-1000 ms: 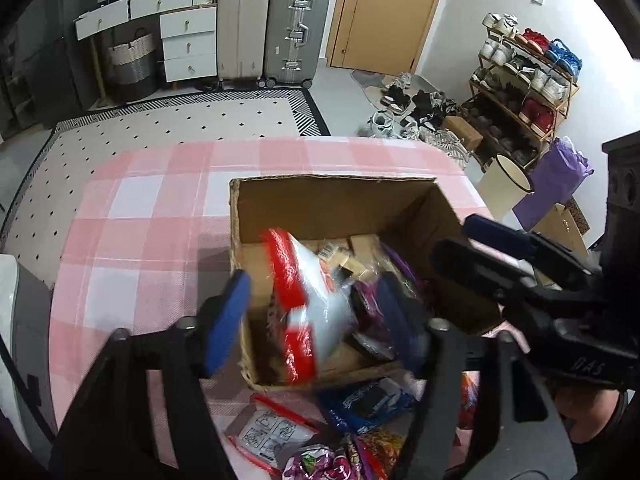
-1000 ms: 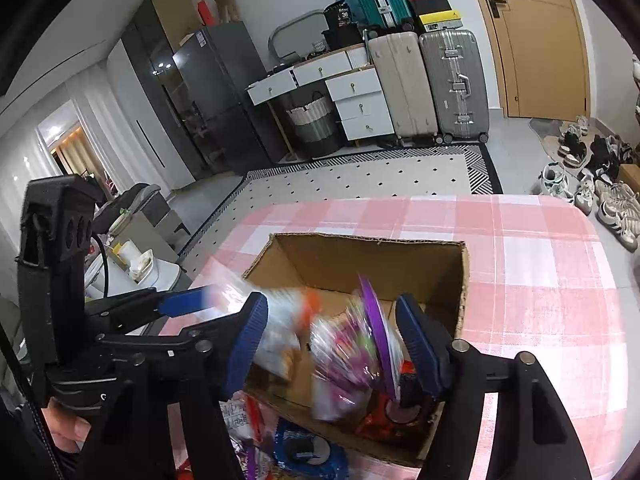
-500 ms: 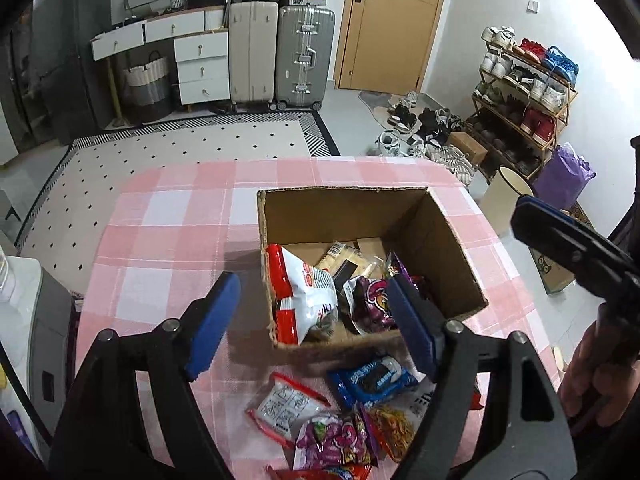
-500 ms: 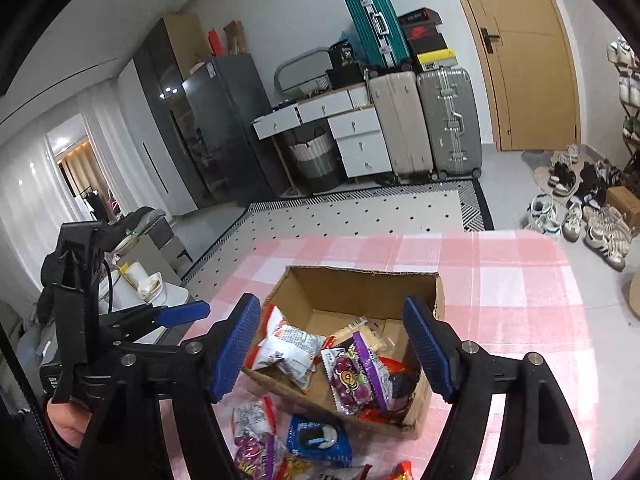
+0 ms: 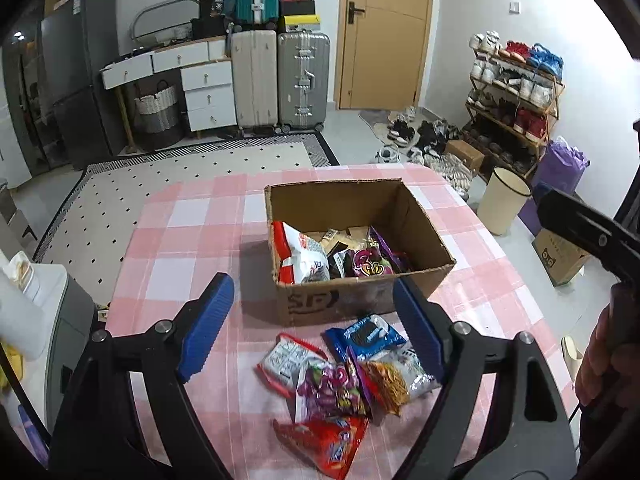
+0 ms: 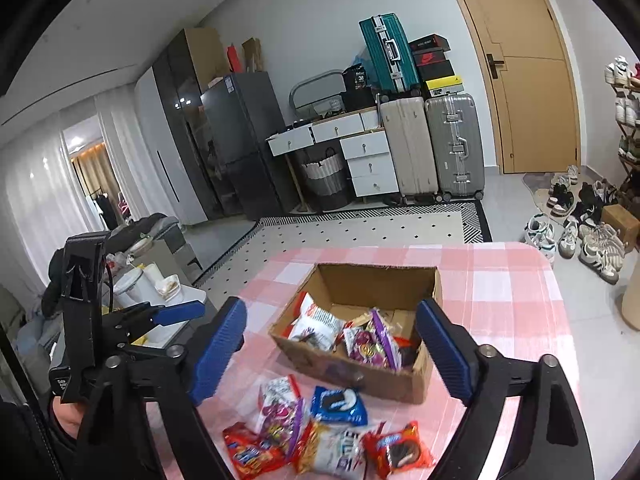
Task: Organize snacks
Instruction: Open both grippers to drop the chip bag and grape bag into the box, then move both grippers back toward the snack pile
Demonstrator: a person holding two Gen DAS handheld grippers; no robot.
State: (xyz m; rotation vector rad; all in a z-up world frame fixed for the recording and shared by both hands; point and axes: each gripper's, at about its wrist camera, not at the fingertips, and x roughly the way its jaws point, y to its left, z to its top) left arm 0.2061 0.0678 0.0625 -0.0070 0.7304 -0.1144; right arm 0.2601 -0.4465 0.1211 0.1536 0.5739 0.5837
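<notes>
Left gripper [image 5: 312, 328]: jaws wide apart, just been opening, nothing between them, touching nothing. Right gripper [image 6: 340, 352]: jaws wide apart, just been opening, likewise empty. A second ago each hung over the cardboard box [image 5: 360, 300] with a packet between its pads; both packets now lie in the box, both grippers drawn back. Box: one, mid-table [image 5: 188, 240]. Loose snack packets [image 6: 320, 436] at the table's near edge: six, including one blue cookie pack [image 6: 338, 400].

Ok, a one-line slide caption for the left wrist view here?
Open left gripper above loose snack packets on the pink checked table, in front of a part-filled cardboard box.
</notes>
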